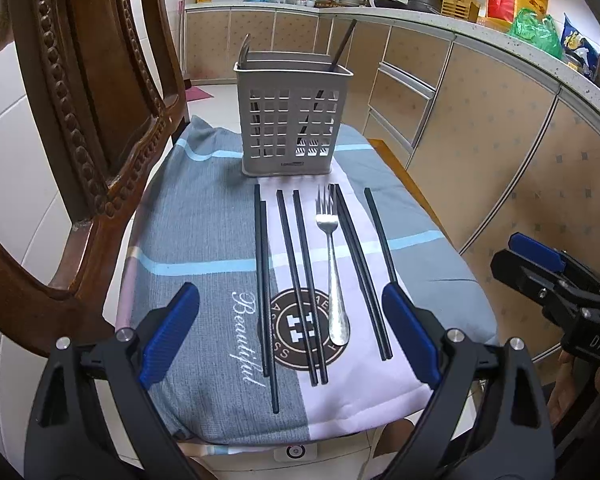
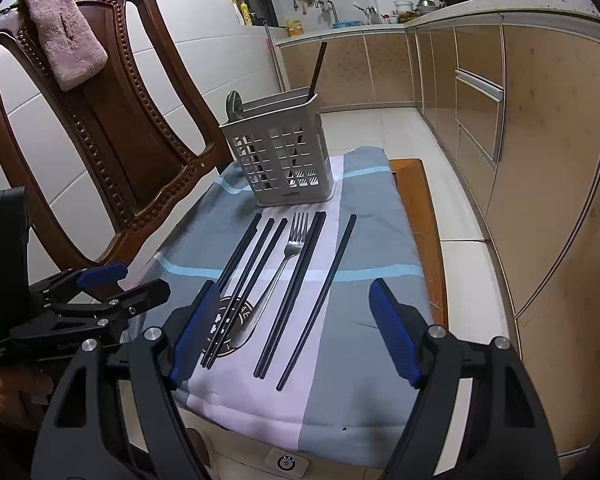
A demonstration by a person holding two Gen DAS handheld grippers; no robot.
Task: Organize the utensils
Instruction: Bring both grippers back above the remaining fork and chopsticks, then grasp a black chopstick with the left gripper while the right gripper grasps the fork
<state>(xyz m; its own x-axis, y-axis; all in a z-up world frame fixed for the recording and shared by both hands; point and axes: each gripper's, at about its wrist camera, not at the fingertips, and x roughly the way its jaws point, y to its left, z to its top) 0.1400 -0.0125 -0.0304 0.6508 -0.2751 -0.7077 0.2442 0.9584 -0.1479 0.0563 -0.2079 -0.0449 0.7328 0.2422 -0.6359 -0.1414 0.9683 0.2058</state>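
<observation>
A grey slotted utensil caddy (image 1: 288, 120) (image 2: 280, 160) stands at the far end of a grey, blue and white cushion (image 1: 204, 240) (image 2: 372, 240). A spoon (image 2: 234, 106) and a dark stick (image 2: 318, 68) poke out of the caddy. In front of it lie a steel fork (image 1: 332, 264) (image 2: 284, 264) and several black chopsticks (image 1: 262, 280) (image 2: 332, 280), roughly parallel. My left gripper (image 1: 288, 292) (image 2: 140, 280) hovers open over their near ends, nothing between its pads. My right gripper (image 2: 294, 286) (image 1: 516, 254) is also open and empty, just right of the left one.
A carved wooden chair back (image 1: 80, 120) (image 2: 120, 120) rises along the left side, with a pink towel (image 2: 64, 32) draped on top. Kitchen cabinets (image 1: 480, 140) (image 2: 540, 140) run along the right. A wooden seat edge (image 2: 420, 220) shows beside the cushion.
</observation>
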